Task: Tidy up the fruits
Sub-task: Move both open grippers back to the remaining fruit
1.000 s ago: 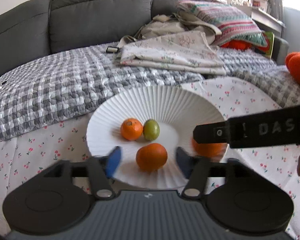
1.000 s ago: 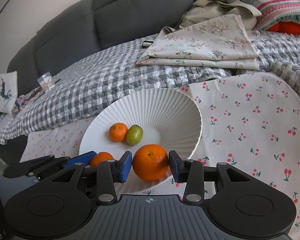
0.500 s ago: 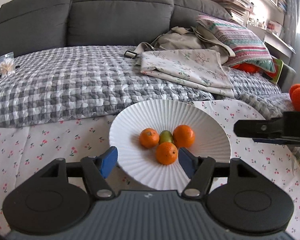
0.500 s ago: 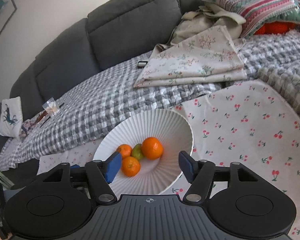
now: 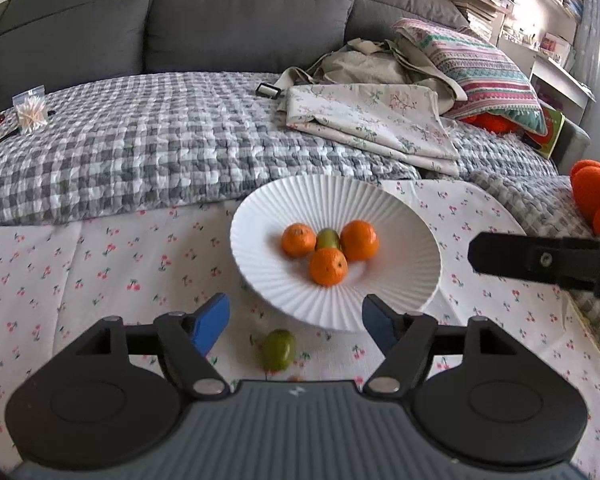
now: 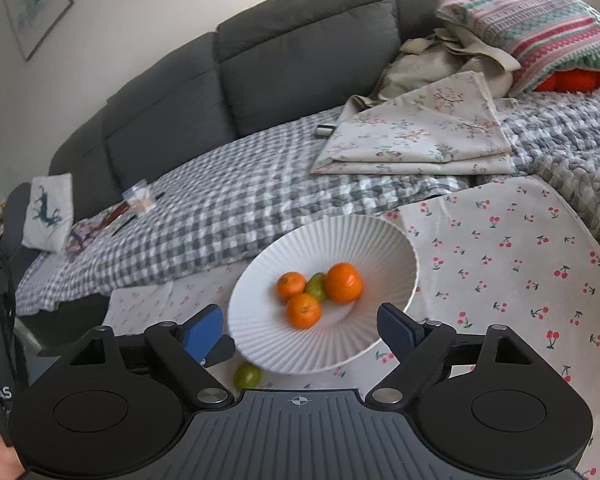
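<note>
While ungripped, oranges (image 5: 328,266) in bowl (image 5: 400,216)

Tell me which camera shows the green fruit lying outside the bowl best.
The left wrist view: the loose green fruit lies whole on the cherry-print cloth, just in front of the white bowl. The right wrist view catches only its top above the gripper body.

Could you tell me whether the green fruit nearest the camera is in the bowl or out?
Out: the green fruit lies on the cherry-print cloth, before the bowl.
</note>
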### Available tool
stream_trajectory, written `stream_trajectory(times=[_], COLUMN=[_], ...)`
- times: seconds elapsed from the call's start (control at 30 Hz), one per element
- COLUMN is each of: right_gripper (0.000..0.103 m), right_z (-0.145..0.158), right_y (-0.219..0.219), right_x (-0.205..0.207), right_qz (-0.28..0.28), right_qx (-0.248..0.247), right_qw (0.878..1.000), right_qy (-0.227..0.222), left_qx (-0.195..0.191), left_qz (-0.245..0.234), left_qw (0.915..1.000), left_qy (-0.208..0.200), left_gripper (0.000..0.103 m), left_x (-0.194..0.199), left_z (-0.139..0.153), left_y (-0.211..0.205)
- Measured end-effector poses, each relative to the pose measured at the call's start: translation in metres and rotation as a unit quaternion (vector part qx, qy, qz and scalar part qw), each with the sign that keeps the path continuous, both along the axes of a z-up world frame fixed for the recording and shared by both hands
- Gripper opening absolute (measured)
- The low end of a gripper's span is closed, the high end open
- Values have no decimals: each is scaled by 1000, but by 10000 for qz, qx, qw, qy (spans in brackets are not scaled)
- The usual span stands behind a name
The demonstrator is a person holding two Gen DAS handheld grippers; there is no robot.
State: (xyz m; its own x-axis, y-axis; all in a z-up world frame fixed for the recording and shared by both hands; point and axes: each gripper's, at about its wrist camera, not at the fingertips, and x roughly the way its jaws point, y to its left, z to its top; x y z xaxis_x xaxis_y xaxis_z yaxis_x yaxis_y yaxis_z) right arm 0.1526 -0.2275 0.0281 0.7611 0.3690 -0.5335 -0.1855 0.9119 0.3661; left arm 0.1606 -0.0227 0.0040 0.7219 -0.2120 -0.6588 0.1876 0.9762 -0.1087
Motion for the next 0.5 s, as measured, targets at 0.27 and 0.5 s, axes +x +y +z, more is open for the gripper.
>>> stream_trajectory(times=[0.27,0.5], right_gripper=[95,99], right_z=[1,1], right_y=[4,3], right_x=[-17,-38], right_qz=[109,124], right_qx=[-212,-216], right_qw=[9996,9997], right_qy=[121,76], left_qx=[-52,-91], left_qz=[155,136], left_qw=[9998,9997], left_qy=[86,185], left_gripper=[88,95], left_x=[-21,-37], left_z=[7,8], left_y=[14,17])
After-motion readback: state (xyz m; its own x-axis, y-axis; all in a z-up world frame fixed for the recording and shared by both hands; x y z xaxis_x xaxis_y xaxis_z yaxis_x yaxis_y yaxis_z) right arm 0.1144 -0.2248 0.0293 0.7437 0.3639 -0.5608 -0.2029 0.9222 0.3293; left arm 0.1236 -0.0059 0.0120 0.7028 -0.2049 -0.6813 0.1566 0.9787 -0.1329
